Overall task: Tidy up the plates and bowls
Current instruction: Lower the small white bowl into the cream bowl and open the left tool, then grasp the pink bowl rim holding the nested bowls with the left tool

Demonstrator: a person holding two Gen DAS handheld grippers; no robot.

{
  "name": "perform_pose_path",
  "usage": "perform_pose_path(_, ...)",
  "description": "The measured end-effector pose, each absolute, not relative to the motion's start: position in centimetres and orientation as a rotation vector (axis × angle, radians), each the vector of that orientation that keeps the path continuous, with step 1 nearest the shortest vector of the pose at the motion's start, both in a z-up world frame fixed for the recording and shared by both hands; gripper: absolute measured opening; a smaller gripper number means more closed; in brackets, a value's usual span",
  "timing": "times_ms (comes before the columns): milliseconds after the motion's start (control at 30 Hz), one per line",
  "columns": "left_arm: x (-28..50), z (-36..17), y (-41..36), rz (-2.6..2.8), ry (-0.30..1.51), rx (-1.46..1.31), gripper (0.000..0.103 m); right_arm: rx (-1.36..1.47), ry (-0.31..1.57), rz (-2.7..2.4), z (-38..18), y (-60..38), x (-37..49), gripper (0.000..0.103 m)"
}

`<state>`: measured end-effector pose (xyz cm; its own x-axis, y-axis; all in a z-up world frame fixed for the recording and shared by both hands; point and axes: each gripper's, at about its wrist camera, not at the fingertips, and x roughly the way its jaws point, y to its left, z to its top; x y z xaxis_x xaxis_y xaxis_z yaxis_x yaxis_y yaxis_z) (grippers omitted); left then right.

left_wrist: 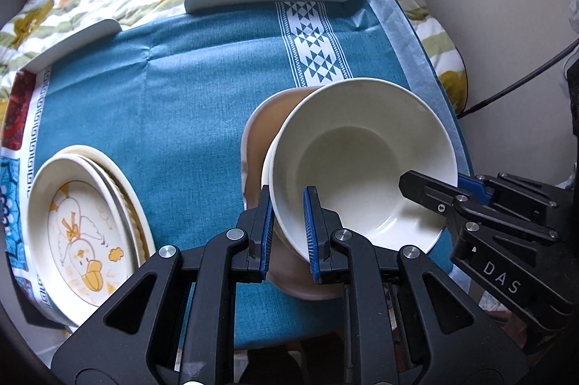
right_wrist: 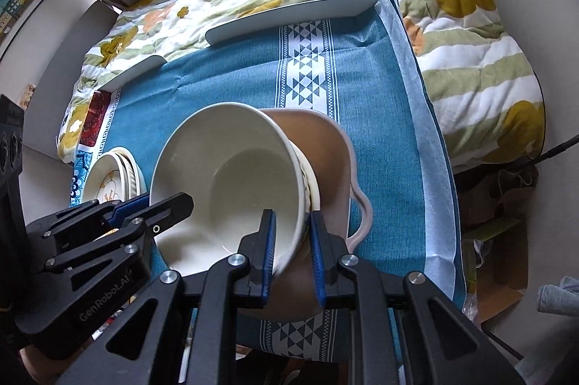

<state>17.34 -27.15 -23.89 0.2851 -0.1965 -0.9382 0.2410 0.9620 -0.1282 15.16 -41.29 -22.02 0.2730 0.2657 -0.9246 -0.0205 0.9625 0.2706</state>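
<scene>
Above the pink bowl (left_wrist: 260,131), both grippers' jaws clamp the white bowl's (left_wrist: 362,149) rim; uneven lowering could tip it

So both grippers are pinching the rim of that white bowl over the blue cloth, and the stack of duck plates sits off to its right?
Not quite: in the left wrist view the duck plates sit to the left of the white bowl. The rest holds: the left gripper and right gripper both pinch its rim over the blue cloth.
</scene>
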Motion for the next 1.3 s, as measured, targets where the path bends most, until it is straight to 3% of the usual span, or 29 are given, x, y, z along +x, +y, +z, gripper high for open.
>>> perform_pose_path(633, 16.8, -23.6, -27.0, -0.264, 1.212, 0.064, 0.014, 0.191, 1.285, 0.196, -21.7, -41.0, 15.0, 0.017)
perform_pose_path(933, 15.8, -18.4, -25.9, -0.303, 1.112, 0.021, 0.018, 0.2, 1.217, 0.209, -18.4, -41.5, 14.2, 0.017)
perform_pose_path(967, 15.6, -17.5, -25.7, -0.32, 1.096, 0.011, 0.021, 0.199, 1.198, 0.215, -17.6, -41.7, 14.1, 0.017)
perform_pose_path(1000, 15.3, -16.4, -25.3, -0.329, 1.075, 0.005, 0.037, 0.193, 1.182, 0.219, -16.8, -41.8, 13.9, 0.017)
perform_pose_path(1033, 15.1, -15.5, -24.9, -0.329, 1.056, 0.004, 0.068, 0.174, 1.162, 0.218, -15.9, -41.9, 13.7, 0.017)
perform_pose_path(1067, 14.8, -14.7, -24.4, -0.328, 1.035, 0.005, 0.083, 0.151, 1.144, 0.213, -15.1, -42.1, 13.4, 0.018)
perform_pose_path(1100, 14.3, -13.8, -23.8, -0.325, 1.003, 0.003, 0.095, 0.125, 1.126, 0.208, -14.3, -42.3, 13.1, 0.028)
perform_pose_path(1133, 13.9, -13.1, -23.2, -0.325, 0.975, -0.001, 0.096, 0.112, 1.111, 0.207, -13.8, -42.5, 12.8, 0.037)
perform_pose_path(1200, 13.3, -12.5, -22.1, -0.318, 0.968, 0.007, 0.097, 0.113, 1.084, 0.218, -13.0, -43.1, 12.1, 0.08)
perform_pose_path(1233, 13.2, -12.6, -21.7, -0.309, 0.976, 0.018, 0.097, 0.114, 1.068, 0.224, -12.7, -43.3, 11.7, 0.092)
perform_pose_path(1300, 12.7, -13.6, -20.9, -0.303, 1.005, 0.049, 0.098, 0.088, 1.057, 0.226, -12.7, -43.7, 10.8, 0.094)
